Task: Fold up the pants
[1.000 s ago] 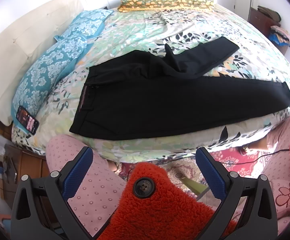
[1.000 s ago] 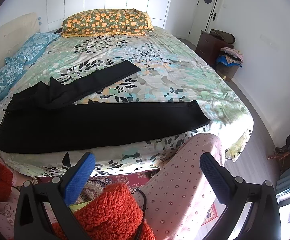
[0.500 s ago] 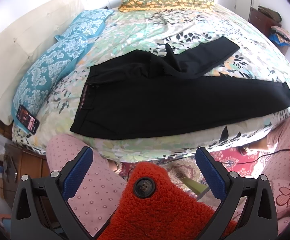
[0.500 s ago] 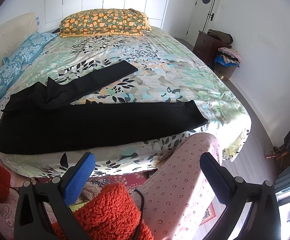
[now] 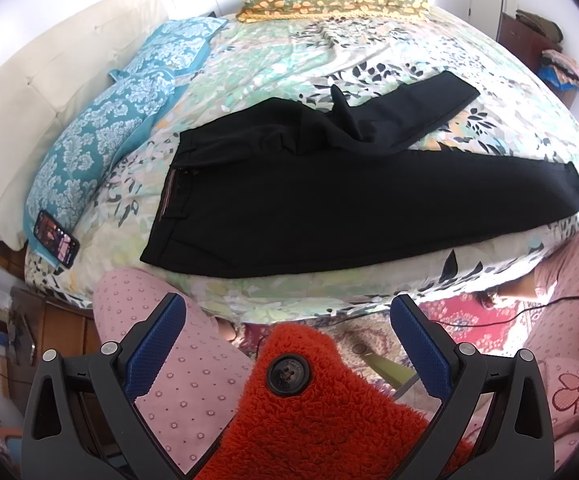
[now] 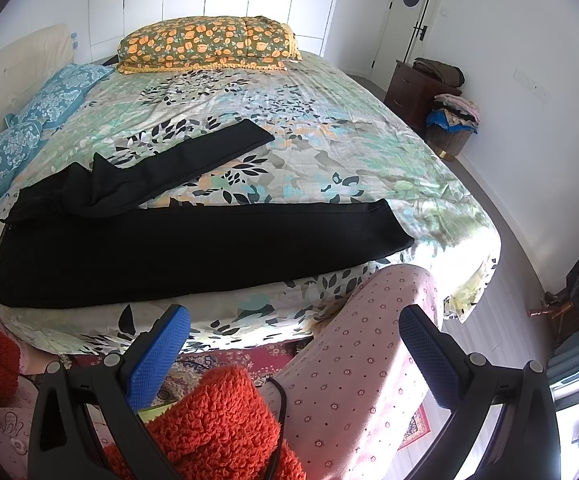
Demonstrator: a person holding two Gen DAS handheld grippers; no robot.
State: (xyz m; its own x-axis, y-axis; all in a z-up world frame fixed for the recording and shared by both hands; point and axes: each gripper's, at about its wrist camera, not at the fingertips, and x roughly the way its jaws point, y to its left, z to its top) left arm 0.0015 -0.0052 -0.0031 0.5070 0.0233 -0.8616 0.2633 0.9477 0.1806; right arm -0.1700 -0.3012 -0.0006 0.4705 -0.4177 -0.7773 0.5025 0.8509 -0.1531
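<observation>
Black pants (image 5: 329, 204) lie spread on the floral bed, waistband to the left, one leg straight along the near edge, the other leg (image 6: 185, 164) angled toward the far side with a rumpled crotch. My left gripper (image 5: 287, 314) hangs open in front of the bed's near edge, below the waist end, holding nothing. On the other side, the right gripper (image 6: 293, 324) is open too, below the straight leg's hem (image 6: 393, 224). Both are well short of the cloth. A person's pink dotted trouser legs and a red fuzzy garment (image 5: 317, 412) fill the space under the grippers.
A phone (image 5: 55, 239) lies on the bed's left corner by blue pillows (image 5: 101, 140). An orange-patterned pillow (image 6: 209, 44) sits at the far side. Beyond the bed on the right stand a dark nightstand (image 6: 413, 92) and a basket of clothes (image 6: 451, 128).
Both views have shifted only slightly; the right wrist view has edged a little to the right. The pants lie as before and both grippers stay open.
</observation>
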